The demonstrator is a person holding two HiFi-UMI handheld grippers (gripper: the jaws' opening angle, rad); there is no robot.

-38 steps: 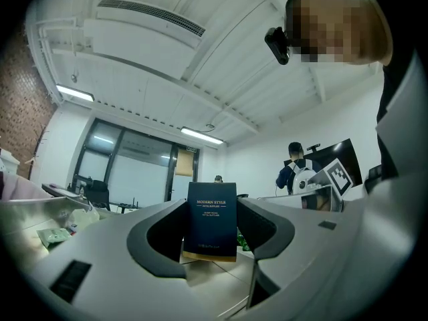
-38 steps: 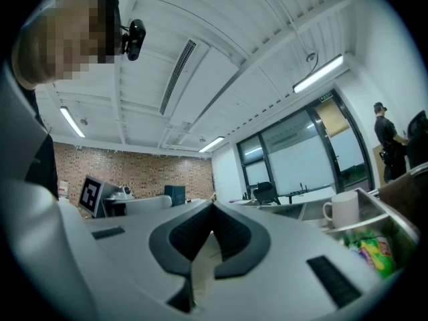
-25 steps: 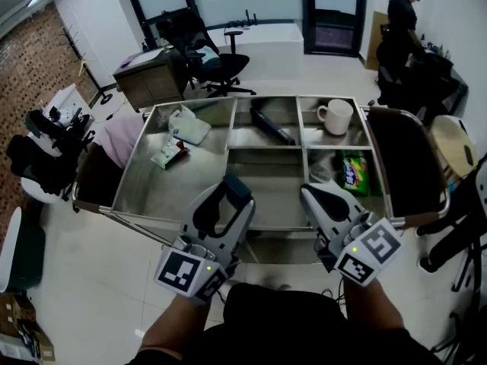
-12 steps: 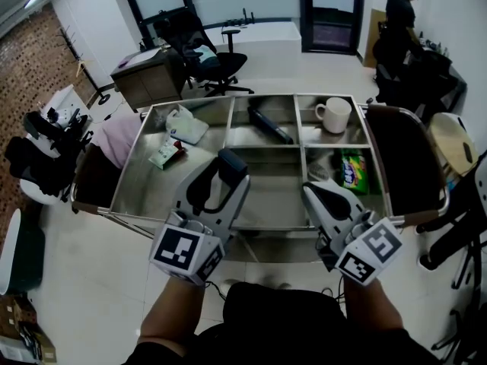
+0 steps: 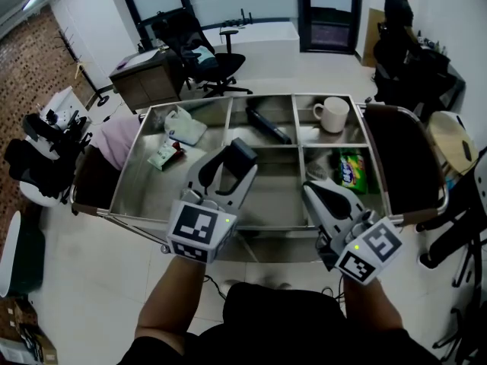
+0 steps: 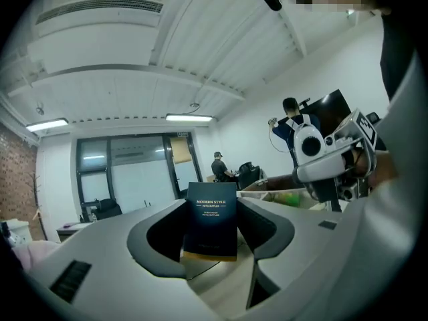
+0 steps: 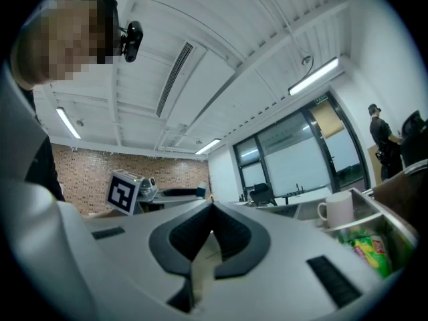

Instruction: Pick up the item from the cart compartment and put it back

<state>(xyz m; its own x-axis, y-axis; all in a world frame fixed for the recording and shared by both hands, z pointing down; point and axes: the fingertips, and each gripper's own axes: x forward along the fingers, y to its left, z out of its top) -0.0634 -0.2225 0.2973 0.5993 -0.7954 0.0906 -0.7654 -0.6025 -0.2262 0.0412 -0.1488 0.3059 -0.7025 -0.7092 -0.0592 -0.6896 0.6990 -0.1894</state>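
Observation:
My left gripper (image 5: 236, 163) hovers over the middle of the steel cart (image 5: 135, 219), shut on a dark navy box (image 5: 245, 150). In the left gripper view the box (image 6: 211, 219) stands upright between the pads, its printed front facing the camera, and my left gripper (image 6: 212, 209) points level. My right gripper (image 5: 309, 191) hangs over the cart's near right part, shut and empty. Its jaws meet at the tip in the right gripper view (image 7: 212, 210).
The cart's compartments hold a white mug (image 5: 332, 114), a black oblong item (image 5: 266, 125), a green packet (image 5: 351, 169), a white bag (image 5: 185, 125) and a small packet (image 5: 165, 154). Beyond stand an office chair (image 5: 199, 52), a desk (image 5: 144, 78) and a person (image 5: 402, 10).
My left gripper has moved forward and to the right over the cart with the box, rolling as it went. The right gripper has kept still.

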